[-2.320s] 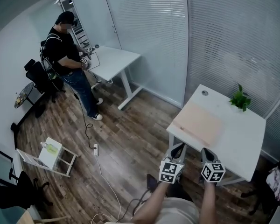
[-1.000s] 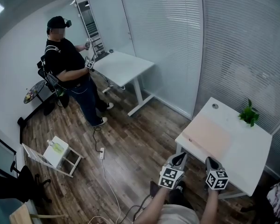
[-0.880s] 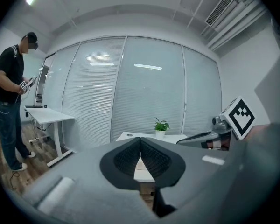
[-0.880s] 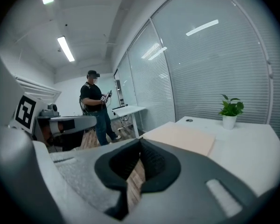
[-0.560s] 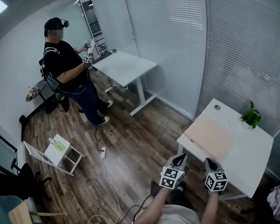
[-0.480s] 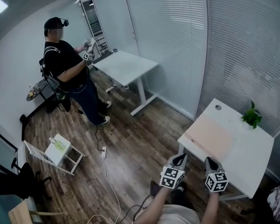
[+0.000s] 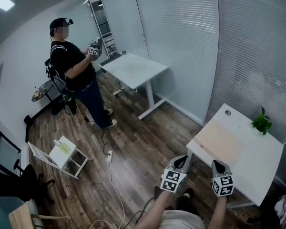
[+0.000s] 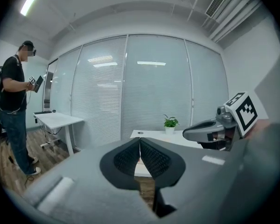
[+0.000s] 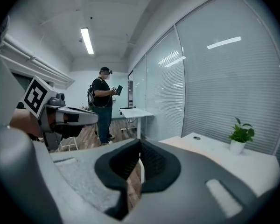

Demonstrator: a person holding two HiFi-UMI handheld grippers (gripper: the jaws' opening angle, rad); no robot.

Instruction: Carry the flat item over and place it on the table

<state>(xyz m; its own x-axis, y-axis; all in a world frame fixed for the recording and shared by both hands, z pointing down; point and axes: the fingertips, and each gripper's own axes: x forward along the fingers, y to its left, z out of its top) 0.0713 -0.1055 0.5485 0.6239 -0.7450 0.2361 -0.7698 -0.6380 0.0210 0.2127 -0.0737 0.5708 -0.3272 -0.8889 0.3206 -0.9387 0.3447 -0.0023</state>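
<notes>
Table (image 7: 257, 168) and flat board (image 7: 220, 141) drifted right across my view; left gripper (image 7: 182, 161) and right gripper (image 7: 216, 165), jaws together and empty, suggested delivery done.

Even, cool light falls from ceiling strips (image 9: 87, 40), and their reflections glare on the glass partition (image 8: 151, 63). Both gripper views bow at dark, vignetted edges.

Flat item (image 7: 220, 140): thin pale peach rectangular sheet or board, lying flat on the white desk (image 7: 251, 165). It covers the desk's left part, one side running close along the desk's left edge.
</notes>
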